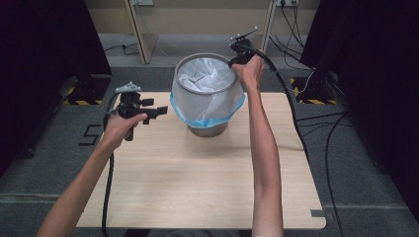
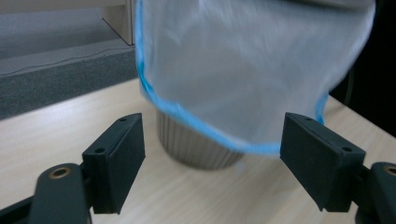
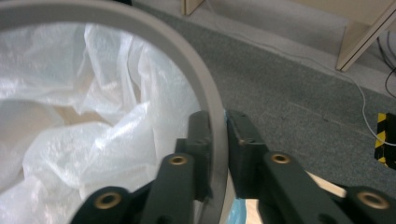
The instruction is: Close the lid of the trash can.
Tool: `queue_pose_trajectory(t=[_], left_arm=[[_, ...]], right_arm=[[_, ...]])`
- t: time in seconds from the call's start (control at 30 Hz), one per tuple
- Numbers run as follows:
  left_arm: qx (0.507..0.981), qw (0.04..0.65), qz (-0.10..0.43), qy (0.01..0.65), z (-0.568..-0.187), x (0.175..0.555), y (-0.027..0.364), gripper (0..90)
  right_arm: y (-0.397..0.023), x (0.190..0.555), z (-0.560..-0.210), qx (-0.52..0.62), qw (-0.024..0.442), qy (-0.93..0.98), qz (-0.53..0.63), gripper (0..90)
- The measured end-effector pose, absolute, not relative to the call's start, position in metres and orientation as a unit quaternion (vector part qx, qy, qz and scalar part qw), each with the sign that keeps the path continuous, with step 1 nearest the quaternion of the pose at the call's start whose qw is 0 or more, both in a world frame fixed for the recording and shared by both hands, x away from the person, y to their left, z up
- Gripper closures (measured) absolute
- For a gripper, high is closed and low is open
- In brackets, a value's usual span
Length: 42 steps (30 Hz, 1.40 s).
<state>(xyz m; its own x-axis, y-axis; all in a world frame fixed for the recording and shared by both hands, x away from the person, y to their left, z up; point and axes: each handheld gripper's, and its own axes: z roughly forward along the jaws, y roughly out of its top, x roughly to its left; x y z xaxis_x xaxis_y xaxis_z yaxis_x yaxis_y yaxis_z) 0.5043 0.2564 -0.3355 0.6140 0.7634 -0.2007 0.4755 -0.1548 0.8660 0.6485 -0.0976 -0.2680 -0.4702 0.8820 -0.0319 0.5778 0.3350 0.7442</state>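
A grey round bin point(image 1: 207, 129) stands at the back middle of the wooden table point(image 1: 197, 187). A white plastic liner point(image 1: 205, 74) is inside it, and its blue-edged skirt hangs over the outside. My right gripper point(image 1: 236, 58) reaches in from the far right and is shut on the bin's rim point(image 3: 154, 32), one jaw inside against the liner point(image 3: 93, 116) and one outside. My left gripper point(image 1: 155, 112) hovers above the table to the left of the bin, open and holding nothing. Its jaws point(image 2: 212, 123) face the liner skirt point(image 2: 243, 70) and the ribbed bin base point(image 2: 196, 149).
Black cables point(image 1: 316, 128) trail over the grey floor to the right of the table. Dark panels stand at both sides, with hazard-striped bases point(image 1: 84, 101) beside them. Pale wooden furniture legs point(image 1: 141, 34) stand behind the bin.
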Motion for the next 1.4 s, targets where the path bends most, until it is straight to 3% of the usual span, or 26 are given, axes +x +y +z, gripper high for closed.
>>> queue_pose_trajectory(t=[0.1, 0.33, 0.5, 0.9, 1.13, 1.4], left_arm=[[0.743, 0.499, 0.158, 0.417, -0.316, 0.517, 0.247, 21.1], [0.709, 0.523, 0.174, 0.439, -0.296, 0.541, 0.232, 20.9], [0.703, 0.518, 0.186, 0.449, -0.295, 0.554, 0.218, 20.9], [0.701, 0.513, 0.190, 0.457, -0.307, 0.562, 0.209, 20.3], [0.707, 0.509, 0.197, 0.449, -0.305, 0.558, 0.206, 21.3], [0.698, 0.520, 0.188, 0.455, -0.308, 0.558, 0.209, 20.9]], right_arm=[[-0.098, 0.646, -0.267, 0.459, 0.223, 0.785, 0.351, 73.5], [-0.100, 0.643, -0.267, 0.451, 0.224, 0.787, 0.356, 76.9], [-0.103, 0.643, -0.269, 0.446, 0.230, 0.786, 0.360, 81.3], [-0.106, 0.640, -0.278, 0.438, 0.234, 0.783, 0.374, 81.5], [-0.108, 0.630, -0.276, 0.432, 0.242, 0.775, 0.392, 72.6], [-0.118, 0.622, -0.290, 0.432, 0.232, 0.762, 0.422, 72.6]])
